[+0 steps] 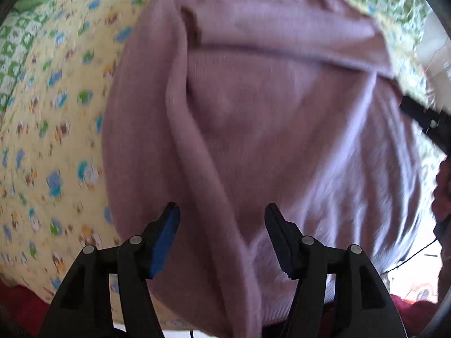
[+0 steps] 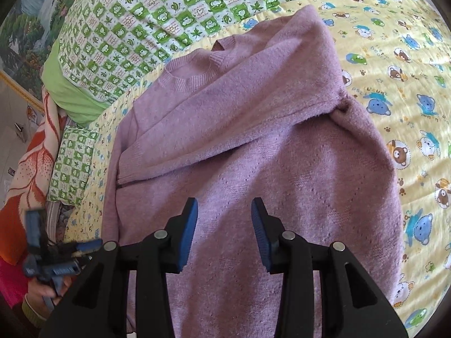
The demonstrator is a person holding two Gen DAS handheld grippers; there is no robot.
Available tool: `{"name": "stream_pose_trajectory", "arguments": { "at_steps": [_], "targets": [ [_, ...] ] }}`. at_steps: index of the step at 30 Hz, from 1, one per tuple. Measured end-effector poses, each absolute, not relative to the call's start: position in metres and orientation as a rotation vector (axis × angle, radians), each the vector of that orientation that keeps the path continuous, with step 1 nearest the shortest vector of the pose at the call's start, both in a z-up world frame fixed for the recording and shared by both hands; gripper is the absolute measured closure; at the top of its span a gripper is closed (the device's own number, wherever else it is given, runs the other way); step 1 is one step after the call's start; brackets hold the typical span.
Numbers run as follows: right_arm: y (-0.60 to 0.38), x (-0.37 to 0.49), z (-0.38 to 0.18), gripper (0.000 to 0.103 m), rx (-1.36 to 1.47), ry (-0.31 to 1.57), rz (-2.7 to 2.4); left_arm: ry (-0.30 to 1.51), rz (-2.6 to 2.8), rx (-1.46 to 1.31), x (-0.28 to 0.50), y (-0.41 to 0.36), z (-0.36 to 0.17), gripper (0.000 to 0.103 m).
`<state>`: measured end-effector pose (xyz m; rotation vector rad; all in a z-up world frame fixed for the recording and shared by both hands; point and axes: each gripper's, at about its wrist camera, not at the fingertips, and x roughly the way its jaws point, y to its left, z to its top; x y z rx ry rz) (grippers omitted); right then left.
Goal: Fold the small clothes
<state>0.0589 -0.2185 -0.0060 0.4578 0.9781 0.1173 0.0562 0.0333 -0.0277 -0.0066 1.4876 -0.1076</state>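
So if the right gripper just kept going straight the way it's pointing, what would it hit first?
Most likely the sweater. The right gripper angles down at its lower body, jaws open and empty, with nothing else in that line. How far off the knit lies is hard to judge from this view.

Yellow quilt (image 2: 394, 90) with bear and animal print spread under everything, also seen in left wrist view (image 1: 56, 129). Green-white checked quilt (image 2: 157, 17) laid beyond it, leaf and frog motifs. Plain green pillow (image 2: 70, 95) tucked at checked quilt's left edge. Orange patterned blanket (image 2: 31, 163) bunched at far left. Landscape picture (image 2: 25, 36) seen behind, upper left.
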Motion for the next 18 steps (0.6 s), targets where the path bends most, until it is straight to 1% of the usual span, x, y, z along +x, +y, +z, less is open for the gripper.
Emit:
{"name": "stream_pose_trajectory", "arguments": {
  "at_steps": [1,2,3,4,6,9,11,14,16,18],
  "targets": [
    [-0.217,0.060,-0.006,0.062,0.458,0.977,0.118,1.516,-0.117,0.003,0.051,0.033,-0.036,0.062],
    [-0.215,0.060,-0.006,0.062,0.457,0.977,0.120,1.532,-0.129,0.028,0.046,0.030,-0.042,0.077],
    [-0.214,0.061,-0.006,0.062,0.455,0.979,0.122,1.527,-0.129,0.058,0.043,0.029,-0.044,0.090],
    [-0.212,0.062,-0.006,0.062,0.452,0.983,0.128,1.503,-0.131,0.076,0.042,0.028,-0.041,0.097],
    [-0.208,0.064,-0.005,0.062,0.442,0.983,0.136,1.454,-0.150,0.020,0.045,0.031,-0.026,0.099],
    [-0.205,0.062,-0.002,0.062,0.429,0.975,0.148,1.313,-0.190,-0.062,0.062,0.032,0.015,0.099],
    [-0.206,0.061,-0.002,0.062,0.429,0.968,0.150,1.213,-0.239,-0.118,0.083,0.028,0.049,0.099],
    [-0.210,0.060,-0.002,0.062,0.437,0.963,0.151,1.107,-0.324,-0.190,0.123,0.009,0.085,0.099],
    [-0.214,0.059,-0.003,0.062,0.454,0.960,0.146,1.070,-0.385,-0.231,0.151,-0.014,0.094,0.100],
    [-0.218,0.058,-0.004,0.062,0.465,0.958,0.138,1.052,-0.433,-0.242,0.181,-0.039,0.087,0.100]
  ]
}}
